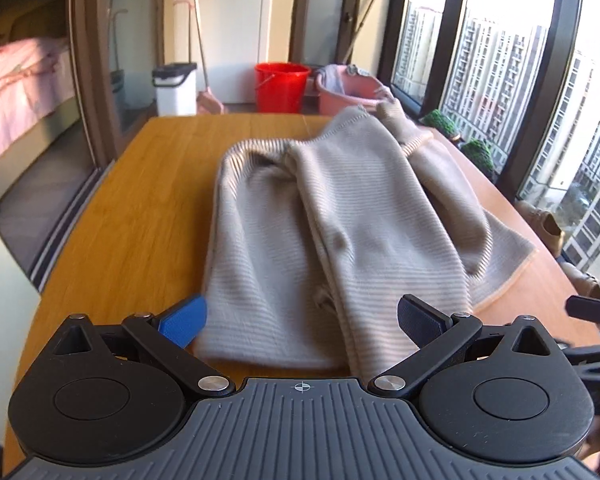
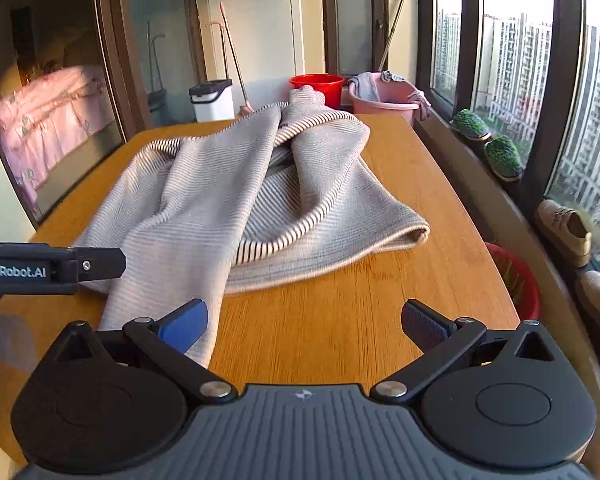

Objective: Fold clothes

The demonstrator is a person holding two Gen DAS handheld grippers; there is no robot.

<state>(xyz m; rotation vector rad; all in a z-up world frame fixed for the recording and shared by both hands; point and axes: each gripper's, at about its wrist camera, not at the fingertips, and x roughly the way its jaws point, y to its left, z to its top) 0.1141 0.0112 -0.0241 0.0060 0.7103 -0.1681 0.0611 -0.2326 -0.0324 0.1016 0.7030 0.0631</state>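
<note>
Your left gripper [image 1: 302, 320] has its fingers spread wide with nothing between them, poised low over the near hem of the sweater [image 1: 320, 216], so the cloth lies right under the gap where a pinch could take it. Your right gripper [image 2: 304, 324] is just as wide and just as empty; its blue pad [image 2: 184, 326] hangs over the sweater's near corner while the dark pad [image 2: 424, 326] is over bare wood, so it is lined up on the edge, not the body, of the garment.

The sweater sits in the middle of the wooden table [image 2: 380, 300], partly folded: one side is flipped over the middle in a long ridge, and the far end is bunched, with a cuff standing up. The striped ribbed hem [image 2: 300, 228] shows where a layer has turned over. That loose heap, I judge, is why both tools wait at the near edge: from there you can lift and carry the hem away from you.

Beyond the table stand a red bucket [image 1: 282, 86] and a pink basin [image 1: 350, 92].
</note>
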